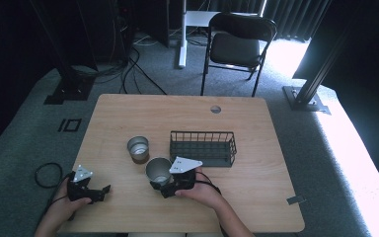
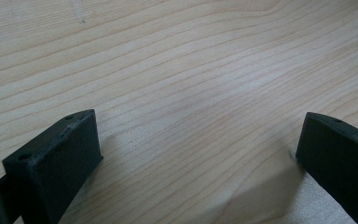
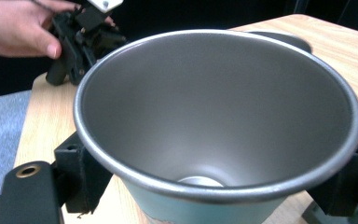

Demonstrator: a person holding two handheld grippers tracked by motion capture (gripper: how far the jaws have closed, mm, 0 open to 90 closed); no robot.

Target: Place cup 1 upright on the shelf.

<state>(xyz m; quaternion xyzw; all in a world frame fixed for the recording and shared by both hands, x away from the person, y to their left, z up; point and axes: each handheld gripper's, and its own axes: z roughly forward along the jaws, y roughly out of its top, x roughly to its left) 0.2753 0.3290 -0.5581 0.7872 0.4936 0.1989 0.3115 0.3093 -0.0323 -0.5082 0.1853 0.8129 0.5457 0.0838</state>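
A metal cup (image 1: 158,170) stands near the table's front middle, and my right gripper (image 1: 161,184) is shut on it from the person's side. In the right gripper view the cup (image 3: 223,121) is empty with its mouth wide toward the camera, a black jaw pressed to each side; right gripper (image 3: 214,189). A second metal cup (image 1: 138,148) stands just behind and to the left. My left gripper (image 1: 104,190) rests at the front left, open. Its jaws are spread wide over bare wood, with nothing between them; left gripper (image 2: 196,154).
A dark wire basket (image 1: 203,133) sits right of the cups, empty. The wooden table (image 1: 256,197) has a cable hole (image 1: 215,109) at the back. A black chair (image 1: 237,47) stands beyond the table, and a cable loop (image 1: 48,174) lies on the floor at the left.
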